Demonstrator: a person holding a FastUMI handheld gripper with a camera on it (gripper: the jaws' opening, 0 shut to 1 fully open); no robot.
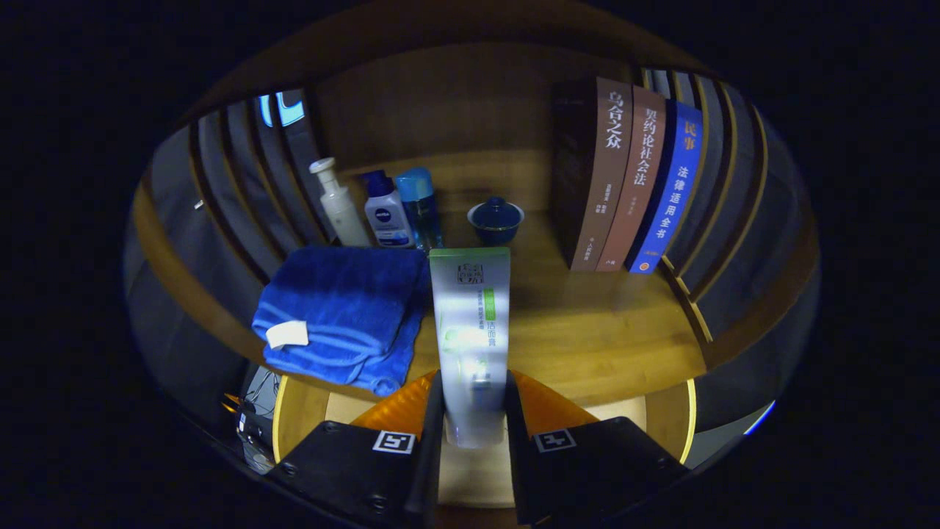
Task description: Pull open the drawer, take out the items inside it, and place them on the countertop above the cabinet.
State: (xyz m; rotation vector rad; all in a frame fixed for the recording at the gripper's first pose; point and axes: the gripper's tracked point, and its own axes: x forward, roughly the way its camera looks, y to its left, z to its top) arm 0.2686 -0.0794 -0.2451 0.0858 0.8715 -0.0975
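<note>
White and green, that is the tube (471, 323) in play right now, a facial-cleanser style squeeze tube clamped between the tongs (474, 411), both fingers pressing on its lower end while the rest of it sticks forward and up over the wooden desk (602, 330). It looks lifted off the surface, poised above the front edge of the desk, so by my read this is the placing step for one drawer item. Just to the left of the tube lies a folded blue towel (341, 312) with a white tag, its corner hanging over the desk's edge and its right side very near the tube. Beyond the tube's top stand a white pump bottle (339, 204), a blue-capped white bottle (388, 209) and a clear blue bottle (421, 209), with a small dark lidded cup (496, 219) beside them, and 3 upright books (631, 176) off to the right. Here is the risk: set the tube down standing and it may topple into the cup or the bottles; drift left and it could snag the towel and drag it off the edge. Letting go too near the front edge could also let the tube roll or slide back down toward the cabinet below.
</note>
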